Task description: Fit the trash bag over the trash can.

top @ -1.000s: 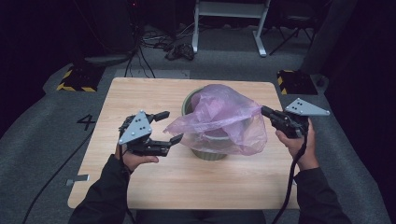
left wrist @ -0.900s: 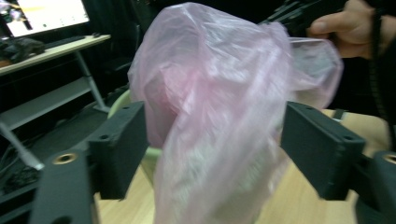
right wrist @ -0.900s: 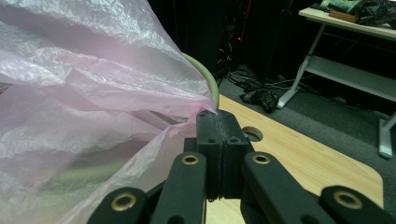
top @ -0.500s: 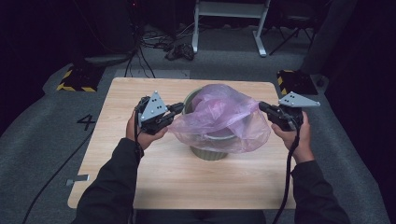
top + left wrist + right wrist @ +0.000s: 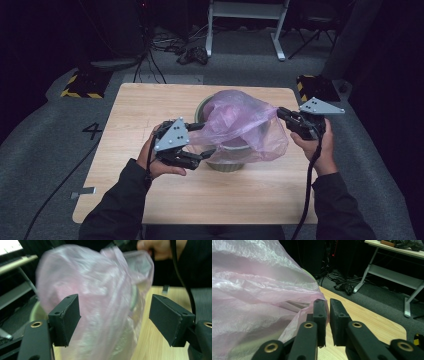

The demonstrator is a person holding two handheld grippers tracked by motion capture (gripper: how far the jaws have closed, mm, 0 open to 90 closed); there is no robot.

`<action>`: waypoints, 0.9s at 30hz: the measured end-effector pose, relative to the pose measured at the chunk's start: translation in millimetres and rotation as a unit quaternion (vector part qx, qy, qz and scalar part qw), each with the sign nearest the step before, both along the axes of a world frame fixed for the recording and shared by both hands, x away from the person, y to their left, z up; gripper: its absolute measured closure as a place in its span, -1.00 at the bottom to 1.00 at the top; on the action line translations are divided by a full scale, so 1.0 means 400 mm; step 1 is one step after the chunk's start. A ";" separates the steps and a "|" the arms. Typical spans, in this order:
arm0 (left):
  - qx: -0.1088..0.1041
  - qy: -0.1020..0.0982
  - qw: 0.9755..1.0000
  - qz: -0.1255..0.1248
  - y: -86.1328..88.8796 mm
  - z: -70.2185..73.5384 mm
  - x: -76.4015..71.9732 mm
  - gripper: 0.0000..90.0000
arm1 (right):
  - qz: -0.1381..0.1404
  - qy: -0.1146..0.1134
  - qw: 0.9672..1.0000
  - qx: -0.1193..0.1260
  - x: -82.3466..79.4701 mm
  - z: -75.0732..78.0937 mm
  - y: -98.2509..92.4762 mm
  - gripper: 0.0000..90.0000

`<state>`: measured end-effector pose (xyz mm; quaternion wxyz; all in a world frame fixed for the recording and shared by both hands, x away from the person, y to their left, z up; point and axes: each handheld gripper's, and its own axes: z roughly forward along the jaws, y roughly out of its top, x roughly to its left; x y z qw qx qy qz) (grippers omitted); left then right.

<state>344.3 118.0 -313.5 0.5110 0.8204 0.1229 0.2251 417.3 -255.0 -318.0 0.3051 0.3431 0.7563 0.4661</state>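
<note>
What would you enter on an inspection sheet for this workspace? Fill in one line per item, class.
Surface: light wooden table, bare wood around the job.
Job's things: green bin at mid-table, with a pink plastic bag draped over its mouth and billowing to the right.
Clutter: nothing seen.
Grippers: left gripper has just been opening and its jaws are wide, with bag film between them, unpressed. Right gripper has just been opening to a narrow gap, with the bag edge beside one jaw.
Cables: black cable trails from the right gripper. Loose floor cables lie beyond the table.
Surroundings: grey floor marked with a 4, a white desk frame and a striped block.
</note>
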 end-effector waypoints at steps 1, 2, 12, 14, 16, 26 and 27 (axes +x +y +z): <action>0.015 -0.006 1.000 0.026 -0.010 -0.002 0.005 -0.34 | -0.001 0.000 1.000 0.000 -0.001 0.000 0.001 0.76; 0.021 -0.008 0.999 0.037 -0.016 -0.003 0.013 -0.21 | -0.002 -0.001 1.000 -0.001 -0.002 0.001 0.001 0.54; 0.012 -0.014 0.997 0.075 -0.011 -0.004 0.053 0.89 | 0.071 -0.021 0.997 0.024 -0.107 0.009 -0.031 -0.34; 0.016 -0.019 0.997 0.079 -0.011 -0.005 0.059 0.98 | 0.081 -0.008 0.996 0.029 -0.117 0.001 -0.031 -0.41; 0.008 -0.017 0.997 0.077 -0.007 -0.004 0.064 0.99 | 0.076 0.002 0.997 0.031 -0.121 -0.008 -0.027 -0.45; -0.009 -0.022 0.995 0.092 0.020 -0.003 0.098 1.00 | 0.044 0.035 0.998 0.043 -0.058 -0.039 -0.041 0.71; -0.012 -0.014 0.996 0.092 0.026 -0.001 0.107 1.00 | 0.040 0.032 0.998 0.043 -0.052 -0.038 -0.042 0.80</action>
